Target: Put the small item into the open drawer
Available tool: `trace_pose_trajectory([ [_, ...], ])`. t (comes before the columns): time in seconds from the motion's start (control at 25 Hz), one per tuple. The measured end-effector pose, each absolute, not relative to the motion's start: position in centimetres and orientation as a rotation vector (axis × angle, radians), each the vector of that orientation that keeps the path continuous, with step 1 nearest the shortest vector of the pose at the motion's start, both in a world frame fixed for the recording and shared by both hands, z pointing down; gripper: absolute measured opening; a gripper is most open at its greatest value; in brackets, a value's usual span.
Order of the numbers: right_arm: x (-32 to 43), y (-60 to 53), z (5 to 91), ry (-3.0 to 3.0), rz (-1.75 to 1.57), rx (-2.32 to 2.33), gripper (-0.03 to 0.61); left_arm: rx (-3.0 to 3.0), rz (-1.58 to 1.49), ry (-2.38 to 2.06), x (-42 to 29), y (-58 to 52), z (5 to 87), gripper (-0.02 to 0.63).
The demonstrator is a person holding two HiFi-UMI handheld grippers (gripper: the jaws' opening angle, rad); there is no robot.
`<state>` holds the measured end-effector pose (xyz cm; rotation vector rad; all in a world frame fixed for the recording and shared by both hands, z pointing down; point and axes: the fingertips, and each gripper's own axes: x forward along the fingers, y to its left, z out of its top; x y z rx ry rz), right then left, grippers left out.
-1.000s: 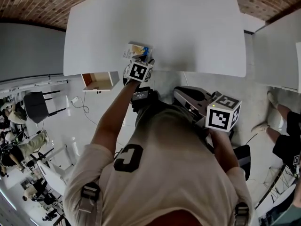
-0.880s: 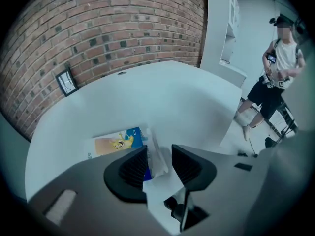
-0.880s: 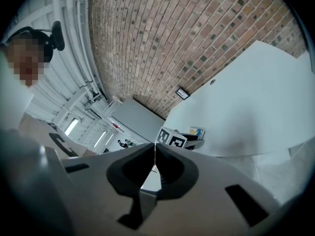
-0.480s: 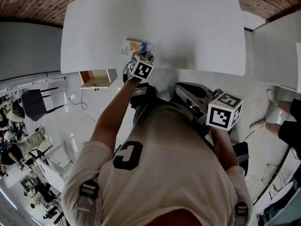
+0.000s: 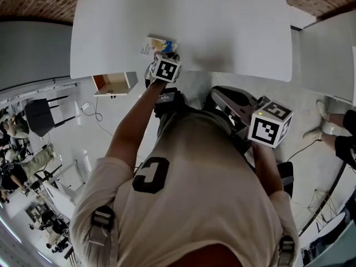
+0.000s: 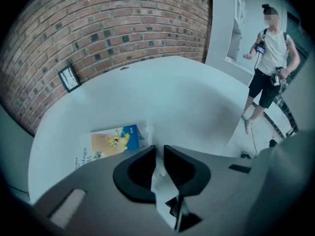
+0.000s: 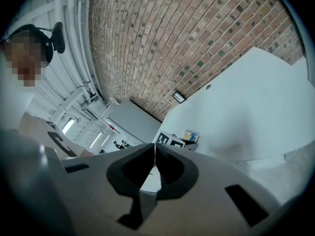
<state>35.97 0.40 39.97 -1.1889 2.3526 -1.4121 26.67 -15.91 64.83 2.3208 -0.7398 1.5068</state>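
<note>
The small item, a flat packet with yellow and blue print [image 5: 154, 44], lies on the white table [image 5: 222, 26] near its front edge. My left gripper [image 6: 160, 150] is at the packet's [image 6: 110, 142] right corner. Its jaws are closing to a narrow gap, with the pale corner of the packet at their tips. Its marker cube [image 5: 166, 69] shows just below the packet. The open drawer [image 5: 114, 84] hangs under the table's left front edge, left of that cube. My right gripper [image 7: 154, 149] is held back by the person's body, shut and empty; its cube [image 5: 271, 128] shows at the right.
A brick wall with a small framed sign [image 6: 68, 77] stands behind the table. Another white table [image 5: 328, 60] stands at the right. A person [image 6: 271, 53] stands on the floor beyond the table. Chairs and people [image 5: 33, 121] are at the far left.
The left gripper stays at the packet's near edge while the whole head view shifts slightly. The right gripper's cube has drifted a little right.
</note>
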Motion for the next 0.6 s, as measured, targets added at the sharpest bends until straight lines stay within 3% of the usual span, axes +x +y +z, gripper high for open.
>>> trace_pose_trajectory([
  [0.04, 35.9, 0.4, 39.9, 2.358, -1.410, -1.189, 0.005, 2.313, 1.498, -0.757, 26.4, -16.1, 64.8, 0.036],
  [0.6, 35.7, 0.4, 39.7, 2.379, -1.400, -1.168, 0.005, 2.252, 1.304, -0.776, 25.5, -16.4, 63.9, 0.004],
])
